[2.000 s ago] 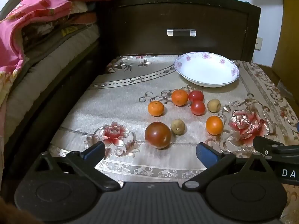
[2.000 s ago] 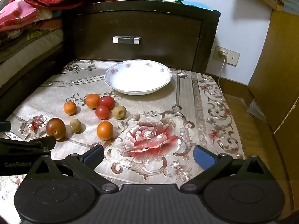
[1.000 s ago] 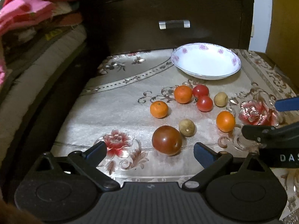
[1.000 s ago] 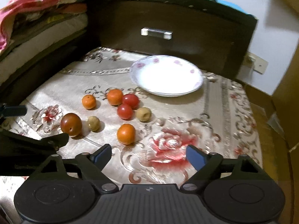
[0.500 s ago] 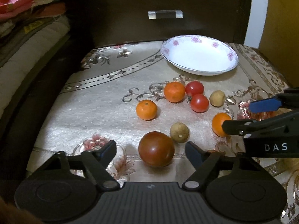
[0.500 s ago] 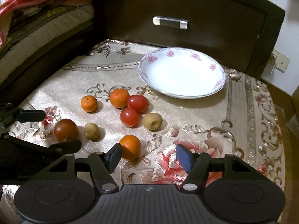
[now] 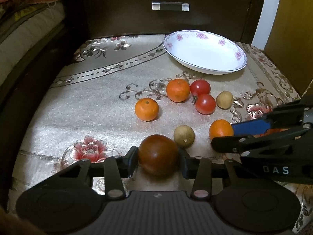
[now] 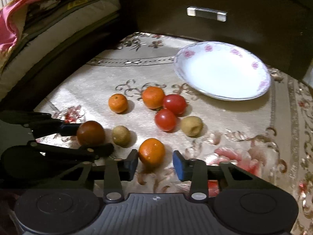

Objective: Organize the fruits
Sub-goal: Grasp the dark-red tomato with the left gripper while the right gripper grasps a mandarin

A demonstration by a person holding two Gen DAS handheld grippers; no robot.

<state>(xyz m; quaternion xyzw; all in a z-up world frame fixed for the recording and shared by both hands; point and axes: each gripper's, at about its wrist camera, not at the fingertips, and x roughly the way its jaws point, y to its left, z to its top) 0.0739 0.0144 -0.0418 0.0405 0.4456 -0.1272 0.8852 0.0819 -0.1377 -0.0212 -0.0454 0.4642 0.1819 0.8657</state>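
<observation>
Fruit is lying scattered on a floral tablecloth (image 7: 88,107) in front of a dark drawer front (image 7: 176,19), with a white flowered plate (image 7: 204,51) sitting bare behind the pile. The left wrist view is showing the left gripper (image 7: 158,159) low over the cloth, its jaws pressing both sides of a dark brown-red tomato (image 7: 158,154). The right wrist view is showing that same grip side-on, with the tomato (image 8: 90,132) resting on the cloth. Only the right wrist view is showing the right gripper (image 8: 154,164) head-on: its jaws are standing apart around a nearby orange (image 8: 152,152), the left pad touching or nearly touching it and the right pad (image 8: 179,167) clear of it. In the left view, that gripper is reaching in from the right, hiding part of the orange (image 7: 220,130). Two more oranges (image 8: 118,103), two red tomatoes (image 8: 165,119) and two small tan fruits (image 8: 121,135) are lying loose between grippers and plate. Folded bedding (image 8: 29,15) is piling up at the left, cut off by the frame edge.
</observation>
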